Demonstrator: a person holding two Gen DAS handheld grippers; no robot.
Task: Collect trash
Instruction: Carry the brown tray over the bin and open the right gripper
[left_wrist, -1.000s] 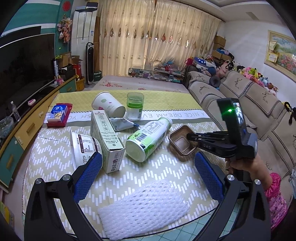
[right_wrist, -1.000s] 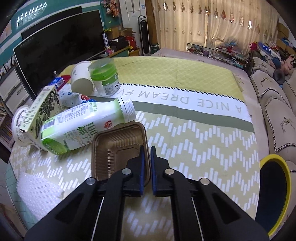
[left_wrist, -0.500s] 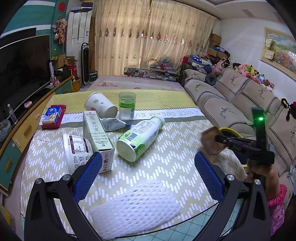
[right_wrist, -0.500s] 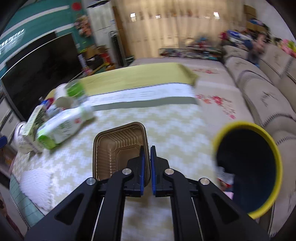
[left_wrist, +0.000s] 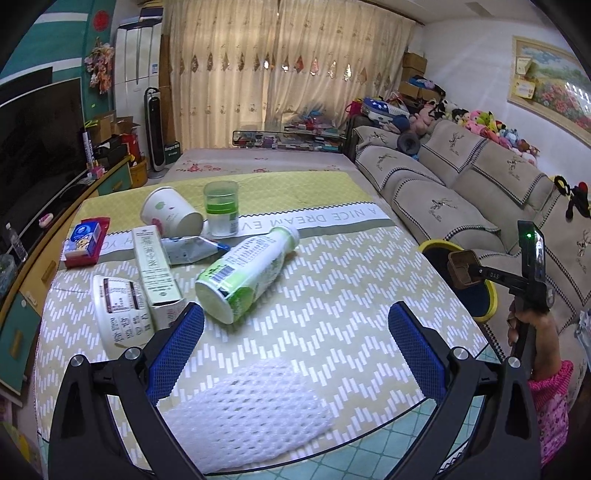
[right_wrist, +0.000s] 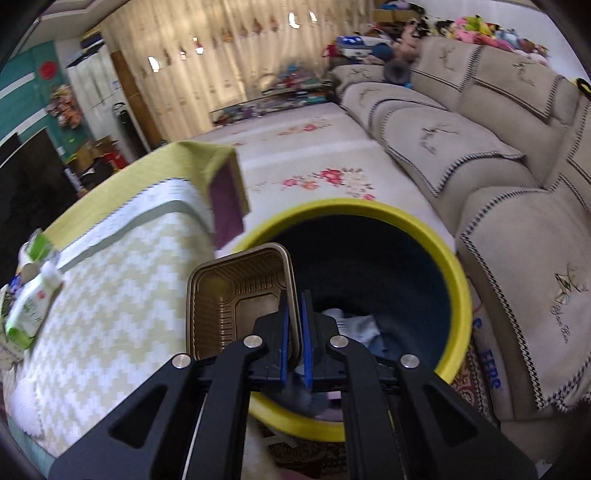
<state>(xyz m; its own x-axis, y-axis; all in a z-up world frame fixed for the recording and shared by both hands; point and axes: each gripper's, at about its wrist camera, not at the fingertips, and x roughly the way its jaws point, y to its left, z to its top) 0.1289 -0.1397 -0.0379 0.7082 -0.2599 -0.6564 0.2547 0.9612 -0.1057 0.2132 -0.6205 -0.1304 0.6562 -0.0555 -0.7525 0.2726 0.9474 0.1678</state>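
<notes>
Right wrist view: the right gripper (right_wrist: 294, 338) is clamped on the near rim of a brown plastic tray (right_wrist: 236, 301), its blue pads pressed tight against the thin wall. The tray hangs tilted at the edge of a yellow-rimmed bin (right_wrist: 456, 277), partly over its dark mouth and partly over the table (right_wrist: 110, 266). Crumpled paper lies in the bottom of the bin. Beyond the bin runs a beige sofa (right_wrist: 517, 184).

From the left wrist view, the left gripper (left_wrist: 295, 339) has its jaws spread wide with nothing between them, hovering above a sheet of white foam netting (left_wrist: 243, 406). Farther out on the table lie a green-and-white bottle (left_wrist: 247, 273) on its side, a tall carton (left_wrist: 155, 275), a white tub (left_wrist: 118, 314), a tipped paper cup (left_wrist: 171, 216) and an upright green cup (left_wrist: 221, 212).
</notes>
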